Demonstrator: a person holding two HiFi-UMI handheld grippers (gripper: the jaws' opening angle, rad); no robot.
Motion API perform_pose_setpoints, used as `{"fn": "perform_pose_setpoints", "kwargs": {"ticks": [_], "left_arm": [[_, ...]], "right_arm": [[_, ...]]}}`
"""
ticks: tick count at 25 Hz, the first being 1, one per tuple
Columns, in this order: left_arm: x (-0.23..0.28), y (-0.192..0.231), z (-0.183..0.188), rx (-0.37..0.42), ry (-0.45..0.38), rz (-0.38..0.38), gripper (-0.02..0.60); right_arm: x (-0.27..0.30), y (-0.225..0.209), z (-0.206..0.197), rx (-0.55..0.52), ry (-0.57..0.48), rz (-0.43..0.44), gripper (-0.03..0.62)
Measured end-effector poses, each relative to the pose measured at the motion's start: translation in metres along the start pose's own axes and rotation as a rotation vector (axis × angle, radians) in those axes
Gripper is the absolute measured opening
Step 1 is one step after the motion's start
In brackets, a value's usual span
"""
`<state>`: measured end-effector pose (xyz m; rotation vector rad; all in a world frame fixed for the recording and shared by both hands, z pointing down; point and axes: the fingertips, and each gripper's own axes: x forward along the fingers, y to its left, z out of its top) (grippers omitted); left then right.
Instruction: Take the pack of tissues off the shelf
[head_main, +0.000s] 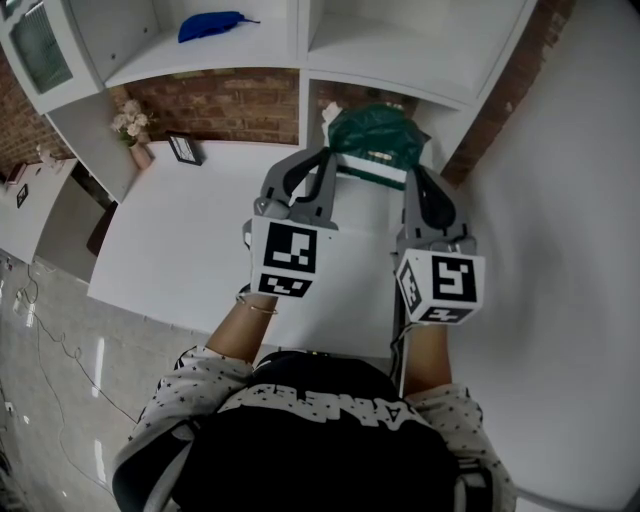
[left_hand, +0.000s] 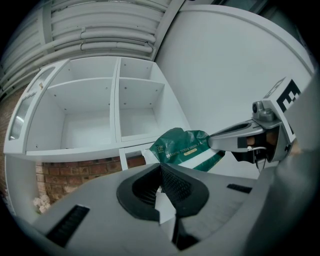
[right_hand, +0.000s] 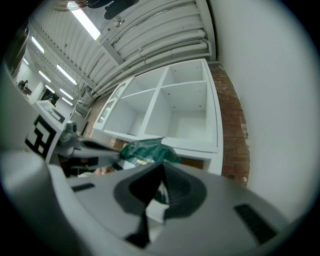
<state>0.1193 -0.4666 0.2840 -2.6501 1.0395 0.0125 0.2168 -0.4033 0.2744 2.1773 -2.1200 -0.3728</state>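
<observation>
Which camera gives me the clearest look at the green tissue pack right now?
The left gripper view: the pack of tissues shows sharp there, printed face toward the camera. The head view sees it from above, between the left gripper and right gripper. The right gripper view shows it blurred, partly behind the jaws.

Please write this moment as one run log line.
left gripper: shut on pack of tissues | right gripper: shut on same pack | pack: held before shelf

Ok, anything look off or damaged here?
Only the tissue pack: it's crumpled, held in front of the shelf, pinched at opposite ends by the left gripper and right gripper. Nothing looks spilled or broken.
</observation>
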Motion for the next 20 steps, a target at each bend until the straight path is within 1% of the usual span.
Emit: {"fn": "perform_pose_setpoints", "kwargs": {"ticks": [20], "left_arm": [[-0.0012,-0.0004,0.0027,0.002,-0.007,0.002,0.035]], "right_arm": [[-0.0023,0.0000,0.0020,0.002,-0.003,-0.001,0.037]]}}
